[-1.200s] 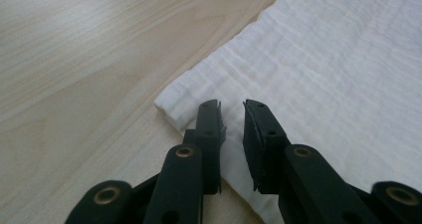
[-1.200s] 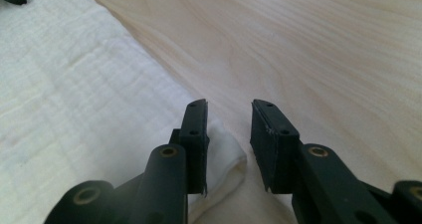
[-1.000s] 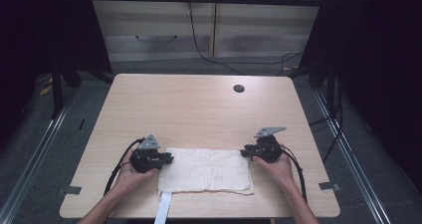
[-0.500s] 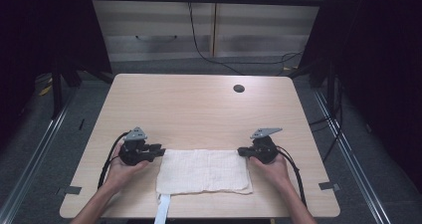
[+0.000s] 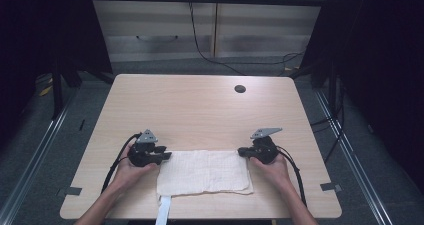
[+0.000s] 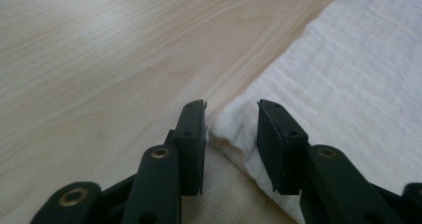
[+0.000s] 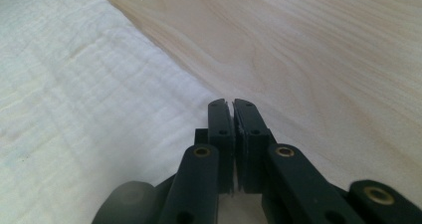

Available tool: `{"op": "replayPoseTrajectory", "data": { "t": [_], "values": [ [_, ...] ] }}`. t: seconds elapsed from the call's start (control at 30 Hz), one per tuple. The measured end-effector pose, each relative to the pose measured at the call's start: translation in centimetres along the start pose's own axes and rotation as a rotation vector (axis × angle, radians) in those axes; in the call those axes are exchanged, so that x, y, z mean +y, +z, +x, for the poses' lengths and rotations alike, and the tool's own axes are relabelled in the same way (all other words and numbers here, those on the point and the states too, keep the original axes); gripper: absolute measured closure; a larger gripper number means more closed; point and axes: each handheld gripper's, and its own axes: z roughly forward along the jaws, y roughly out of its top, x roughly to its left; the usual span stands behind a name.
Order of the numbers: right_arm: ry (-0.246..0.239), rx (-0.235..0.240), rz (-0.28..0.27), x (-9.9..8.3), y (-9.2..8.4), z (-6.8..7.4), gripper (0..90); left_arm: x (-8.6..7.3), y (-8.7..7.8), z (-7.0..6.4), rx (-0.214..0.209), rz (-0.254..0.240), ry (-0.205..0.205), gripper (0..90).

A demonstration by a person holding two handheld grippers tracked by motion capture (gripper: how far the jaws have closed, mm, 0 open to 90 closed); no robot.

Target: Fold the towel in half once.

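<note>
Your left claw (image 6: 231,134) jaws just opening, cloth (image 5: 202,172) corner loose between them. Right claw (image 7: 233,129) just pinched shut at cloth's edge; grip uncertain.

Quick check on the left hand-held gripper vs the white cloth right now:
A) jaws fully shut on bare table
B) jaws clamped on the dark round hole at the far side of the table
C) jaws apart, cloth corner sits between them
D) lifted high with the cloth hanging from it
C: in the left gripper view the left hand-held gripper has its jaws apart with a bunched corner of the white cloth in the gap, down on the table.
</note>
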Motion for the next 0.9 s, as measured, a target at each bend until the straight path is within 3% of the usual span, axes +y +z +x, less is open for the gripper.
{"op": "replayPoseTrajectory", "data": {
  "t": [0.1, 0.2, 0.3, 0.43, 0.63, 0.8, 0.9],
  "values": [
    [0.004, 0.006, -0.005, 0.0, 0.0, -0.1, 86.8, -0.1, 0.0, -0.2, -0.004, 0.0, 0.023, 65.3],
    [0.012, 0.006, -0.004, 0.0, 0.1, -0.1, 86.8, -0.3, -0.2, -0.5, -0.035, 0.003, 0.057, 75.3],
    [0.021, 0.002, -0.001, 0.1, 0.1, -0.1, 87.0, -0.3, -0.2, -1.0, -0.041, 0.011, 0.079, 82.4],
    [0.028, 0.007, -0.013, 0.2, -0.1, -0.1, 87.1, -0.4, -0.2, -0.8, -0.059, 0.003, 0.048, 83.8],
    [0.056, 0.036, -0.093, 0.7, -1.2, 0.1, 87.1, -0.4, -0.3, -0.1, -0.032, -0.001, 0.02, 83.8],
    [0.017, 0.058, -0.139, 1.6, -1.9, 1.2, 87.2, -0.5, -0.6, 0.3, -0.008, 0.005, 0.018, 84.0],
    [0.02, 0.069, -0.163, 1.9, -2.3, 1.4, 87.1, -0.5, -0.6, 0.4, -0.001, 0.0, 0.008, 84.0]
  ]
}}
